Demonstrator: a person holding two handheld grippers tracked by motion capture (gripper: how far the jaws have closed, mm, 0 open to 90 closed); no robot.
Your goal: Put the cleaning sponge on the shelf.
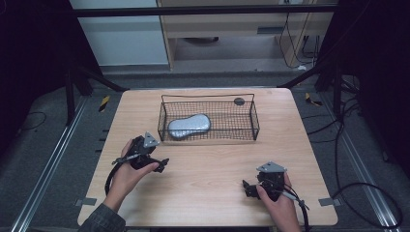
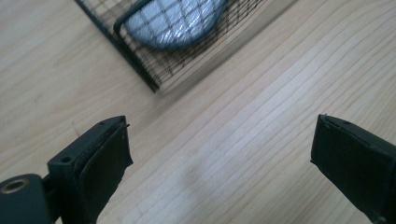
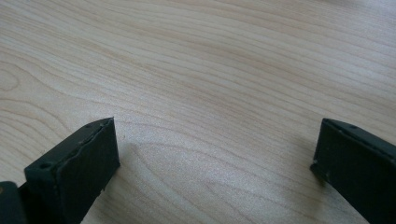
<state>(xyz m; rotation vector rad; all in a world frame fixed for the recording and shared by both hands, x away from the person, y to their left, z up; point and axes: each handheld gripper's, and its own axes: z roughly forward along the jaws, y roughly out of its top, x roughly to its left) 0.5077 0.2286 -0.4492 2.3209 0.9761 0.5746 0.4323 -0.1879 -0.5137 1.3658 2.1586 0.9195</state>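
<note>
A black wire basket stands on the far middle of the wooden table. Inside it, at its left end, lies a grey peanut-shaped pad. My left gripper hovers low over the table, in front of the basket's left corner, jaws open and empty. The left gripper view looks along those jaws at bare wood, with the basket's corner and the grey pad beyond them. My right gripper rests near the table's front right, open, with bare wood between its jaws.
A small dark round mark sits on the table behind the basket. Cables trail on the floor to the right of the table. Black frame bars stand at the back corners.
</note>
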